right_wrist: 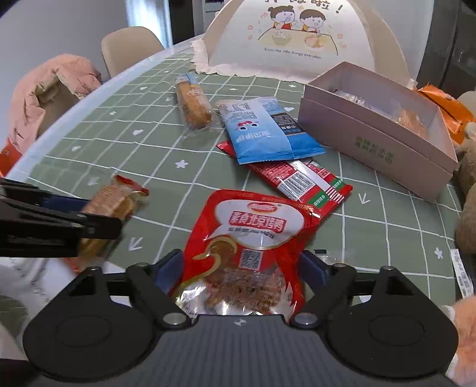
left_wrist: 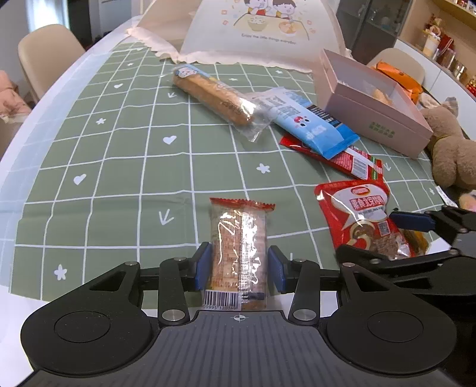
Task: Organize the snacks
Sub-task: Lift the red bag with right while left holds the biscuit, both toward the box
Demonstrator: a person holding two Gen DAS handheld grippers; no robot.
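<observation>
My left gripper (left_wrist: 238, 269) is shut on a clear cracker pack with red ends (left_wrist: 238, 247), held above the near table edge; it also shows at the left of the right wrist view (right_wrist: 111, 208). My right gripper (right_wrist: 241, 272) is shut on a red snack pouch (right_wrist: 247, 238), also seen in the left wrist view (left_wrist: 363, 217). On the green checked cloth (left_wrist: 119, 178) lie a long bread stick pack (left_wrist: 214, 93), a blue packet (left_wrist: 309, 122) and a flat red packet (left_wrist: 351, 159) under it. An open pink box (left_wrist: 374, 104) stands at the right.
A mesh food cover (left_wrist: 261, 26) with a cartoon print stands at the back. A brown teddy bear (left_wrist: 452, 148) and orange packets (left_wrist: 398, 74) sit by the box. Beige chairs (left_wrist: 44, 56) stand at the left; one carries a pink garment (right_wrist: 44, 95).
</observation>
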